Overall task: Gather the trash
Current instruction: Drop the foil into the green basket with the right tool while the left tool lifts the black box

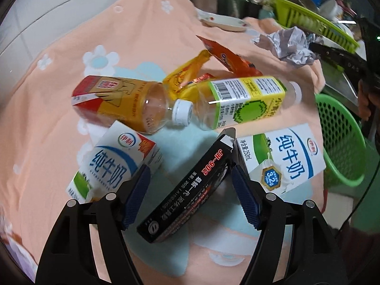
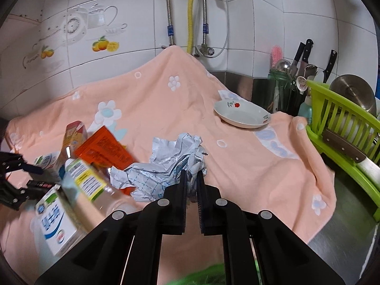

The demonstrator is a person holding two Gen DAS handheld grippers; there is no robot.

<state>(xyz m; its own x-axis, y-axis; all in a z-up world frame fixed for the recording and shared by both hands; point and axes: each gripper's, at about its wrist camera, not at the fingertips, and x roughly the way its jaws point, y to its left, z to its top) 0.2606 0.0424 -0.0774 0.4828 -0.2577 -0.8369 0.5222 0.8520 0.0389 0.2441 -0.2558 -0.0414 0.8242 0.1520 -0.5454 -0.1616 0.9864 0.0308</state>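
Trash lies on a peach towel [image 1: 47,109]. My left gripper [image 1: 190,185] is open, its blue pads on either side of a black box [image 1: 187,190] lying between them; the right pad touches the box's end. Milk cartons sit to its left [image 1: 111,163] and right [image 1: 285,156]. Two plastic bottles [image 1: 133,104] [image 1: 242,99] and orange wrappers [image 1: 228,59] lie beyond. My right gripper [image 2: 192,178] is shut on crumpled paper [image 2: 171,163], also seen in the left wrist view [image 1: 289,45]. A green basket [image 1: 342,142] stands at the right.
A white dish [image 2: 242,114] sits at the towel's far edge. A green dish rack [image 2: 342,128] with a cleaver stands at the right, knives and utensils in a jar [image 2: 285,90] behind. Tiled wall and pipes are at the back.
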